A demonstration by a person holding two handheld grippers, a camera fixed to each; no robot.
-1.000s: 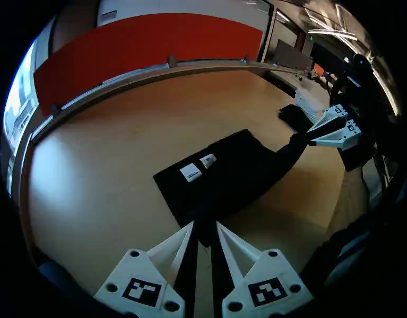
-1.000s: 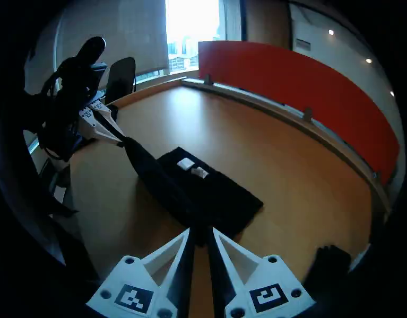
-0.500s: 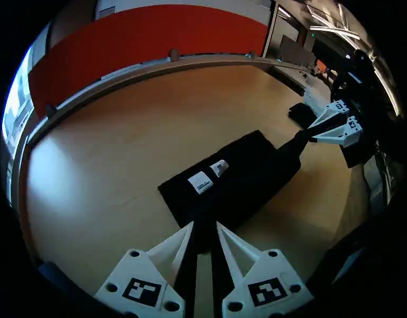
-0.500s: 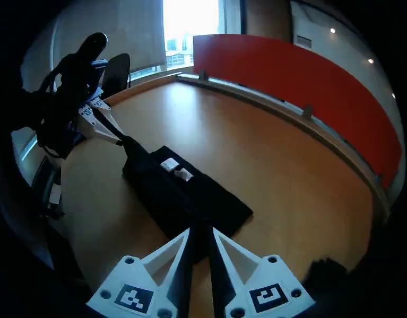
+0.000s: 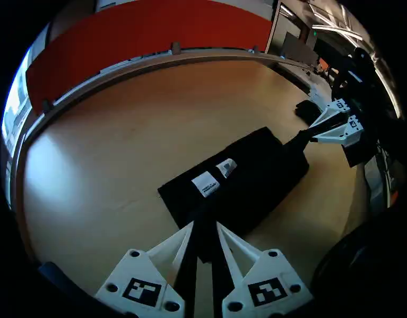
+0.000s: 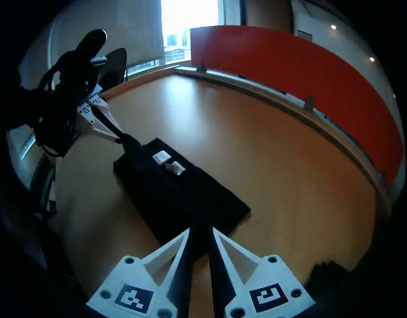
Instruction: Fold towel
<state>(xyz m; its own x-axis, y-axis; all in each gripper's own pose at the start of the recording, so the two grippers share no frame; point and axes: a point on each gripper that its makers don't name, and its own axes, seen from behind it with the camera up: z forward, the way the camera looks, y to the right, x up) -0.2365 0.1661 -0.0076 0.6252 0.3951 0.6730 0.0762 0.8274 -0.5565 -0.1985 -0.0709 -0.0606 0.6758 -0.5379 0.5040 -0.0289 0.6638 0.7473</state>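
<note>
A black towel [image 5: 245, 180] with two white labels [image 5: 206, 184] lies stretched over the wooden table. My left gripper [image 5: 204, 238] is shut on its near corner in the left gripper view. My right gripper [image 5: 308, 133] appears there at the far right, pinching the opposite corner. In the right gripper view the towel [image 6: 176, 193] runs from my right gripper [image 6: 201, 236], shut on one corner, to my left gripper [image 6: 122, 139] at the far left, held by a dark-gloved hand [image 6: 62, 116].
The wooden table [image 5: 123, 138] is wide and bare around the towel. A red partition [image 5: 139, 37] runs along its far edge. Another dark folded cloth [image 5: 308, 110] lies beyond the right gripper. A bright window [image 6: 190, 21] is behind the table.
Both grippers have carried their corners forward over the towel. The held edge has come down and the towel lies flatter and wider on the table.
</note>
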